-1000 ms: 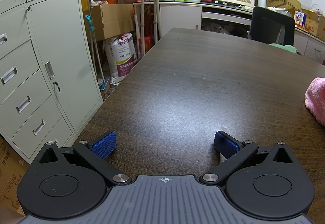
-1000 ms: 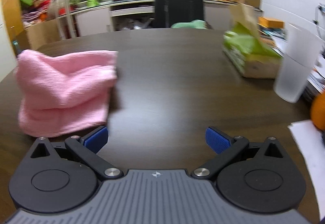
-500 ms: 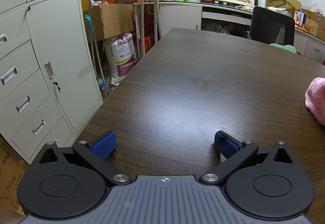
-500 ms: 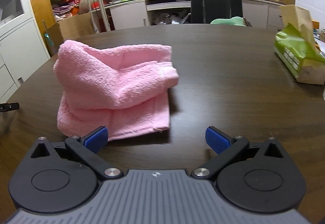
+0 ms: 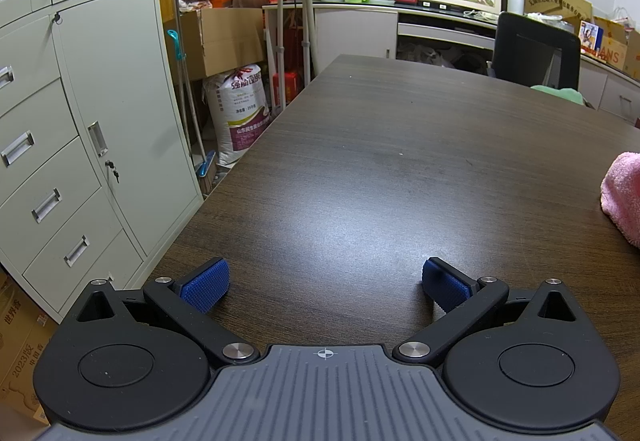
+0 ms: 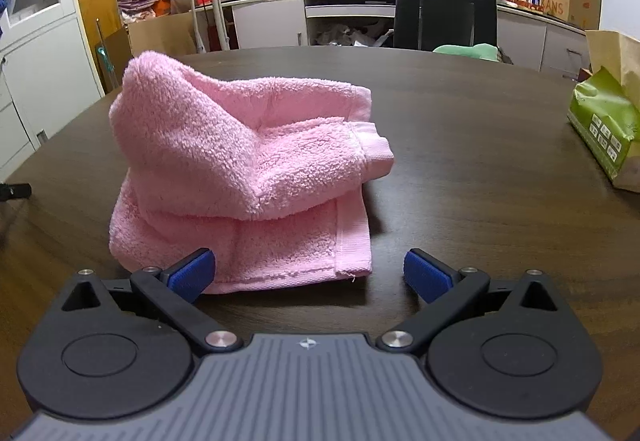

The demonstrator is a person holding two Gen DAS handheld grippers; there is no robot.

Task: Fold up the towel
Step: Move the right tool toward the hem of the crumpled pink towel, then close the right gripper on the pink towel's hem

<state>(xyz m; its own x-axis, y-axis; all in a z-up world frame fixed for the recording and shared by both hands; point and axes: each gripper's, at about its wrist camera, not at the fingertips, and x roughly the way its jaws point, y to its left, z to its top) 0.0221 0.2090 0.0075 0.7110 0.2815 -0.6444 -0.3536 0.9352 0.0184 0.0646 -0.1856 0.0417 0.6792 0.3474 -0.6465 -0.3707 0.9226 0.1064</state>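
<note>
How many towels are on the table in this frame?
1. A pink towel lies crumpled on the dark table, just ahead of the open right hand-held gripper; its edge shows at the far right of the left wrist view. Nothing visible suggests another one.

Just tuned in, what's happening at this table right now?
A person holds two grippers over a dark wooden table. The right gripper, jaws open, faces a loosely bunched pink towel, its near edge between the fingers but not gripped. The left gripper, also open, hangs over bare tabletop, towel at its far right. The fold is untidy.
</note>
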